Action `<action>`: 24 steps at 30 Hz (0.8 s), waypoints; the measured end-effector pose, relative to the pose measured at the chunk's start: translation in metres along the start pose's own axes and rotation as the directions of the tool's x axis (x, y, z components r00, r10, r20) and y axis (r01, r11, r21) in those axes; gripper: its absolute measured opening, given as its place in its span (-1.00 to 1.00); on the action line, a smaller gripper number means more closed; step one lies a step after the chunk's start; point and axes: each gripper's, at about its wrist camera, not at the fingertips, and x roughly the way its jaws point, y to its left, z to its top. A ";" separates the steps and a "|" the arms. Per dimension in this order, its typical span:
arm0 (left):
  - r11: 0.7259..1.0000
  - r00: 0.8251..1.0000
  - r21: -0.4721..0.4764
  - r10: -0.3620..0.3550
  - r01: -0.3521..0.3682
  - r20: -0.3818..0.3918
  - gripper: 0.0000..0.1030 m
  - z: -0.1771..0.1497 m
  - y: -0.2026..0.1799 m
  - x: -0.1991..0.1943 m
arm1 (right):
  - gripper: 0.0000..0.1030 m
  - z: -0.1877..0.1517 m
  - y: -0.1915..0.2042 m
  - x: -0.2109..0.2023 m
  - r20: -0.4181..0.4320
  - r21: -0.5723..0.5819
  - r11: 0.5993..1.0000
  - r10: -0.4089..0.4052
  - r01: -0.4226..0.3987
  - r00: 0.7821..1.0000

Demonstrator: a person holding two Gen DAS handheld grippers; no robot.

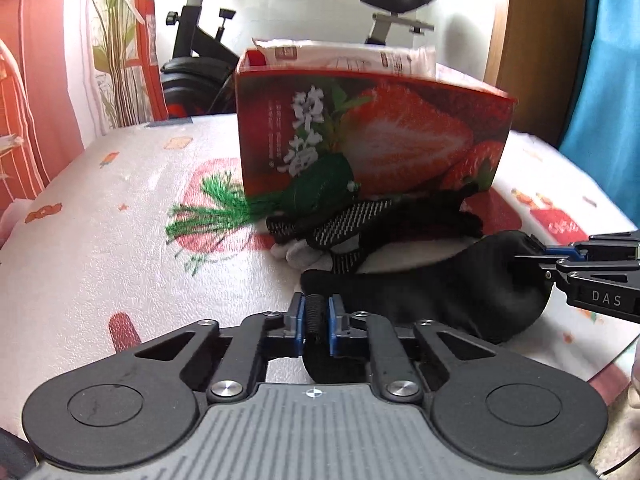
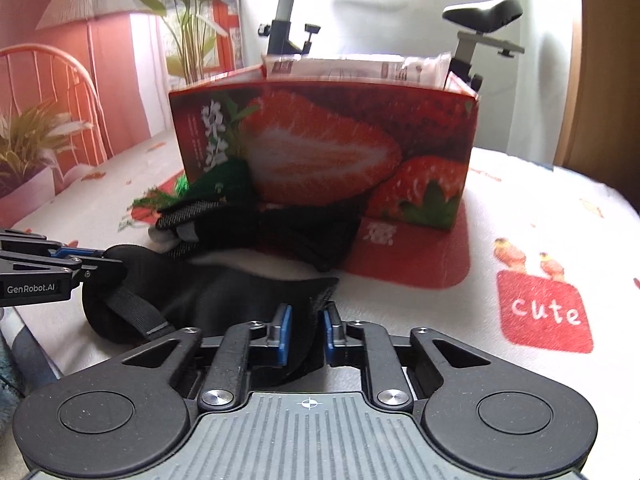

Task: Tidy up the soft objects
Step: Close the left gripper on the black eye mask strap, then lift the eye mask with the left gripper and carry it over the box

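A black eye mask [image 1: 440, 292] with an elastic strap lies on the table in front of a red strawberry box [image 1: 372, 136]. My left gripper [image 1: 316, 320] is shut on the mask's strap end. My right gripper [image 2: 306, 332] is shut on the mask's [image 2: 224, 300] other edge; it shows at the right of the left wrist view [image 1: 536, 252]. Behind the mask lie black gloves [image 1: 360, 220] and a green tasselled cloth [image 1: 256, 200], against the box [image 2: 328, 152].
White packets [image 1: 344, 56] stick out of the box top. The table has a white cloth [image 2: 540, 240] with red prints. An exercise bike [image 1: 208, 40] stands behind the table. A chair [image 2: 52, 92] and plants are at left.
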 end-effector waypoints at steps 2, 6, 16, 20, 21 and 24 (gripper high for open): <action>1.000 0.999 -0.016 -0.013 0.013 0.035 -0.81 0.003 0.002 -0.007 | -0.78 0.003 0.000 -0.007 0.031 -0.006 1.000 -0.001 0.001 1.000; 0.999 0.997 -0.040 -0.017 0.020 0.074 -0.81 0.007 0.005 -0.017 | -0.79 0.008 0.004 -0.019 0.077 -0.036 0.999 -0.002 0.005 0.997; 0.999 0.977 -0.037 -0.015 0.023 0.215 -0.82 0.033 0.008 -0.058 | -0.80 0.036 0.015 -0.050 0.177 -0.105 0.995 0.016 0.002 0.984; 0.998 0.965 -0.031 -0.036 0.046 0.261 -0.82 0.054 0.011 -0.070 | -0.80 0.061 0.014 -0.060 0.220 -0.137 0.991 0.022 0.008 0.975; 0.999 0.962 -0.027 -0.038 0.047 0.272 -0.82 0.061 0.011 -0.071 | -0.80 0.068 0.012 -0.061 0.227 -0.142 0.990 0.026 0.007 0.973; 0.998 0.954 -0.014 -0.050 0.056 0.297 -0.82 0.084 0.013 -0.070 | -0.79 0.092 0.005 -0.058 0.242 -0.152 0.988 0.036 0.001 0.970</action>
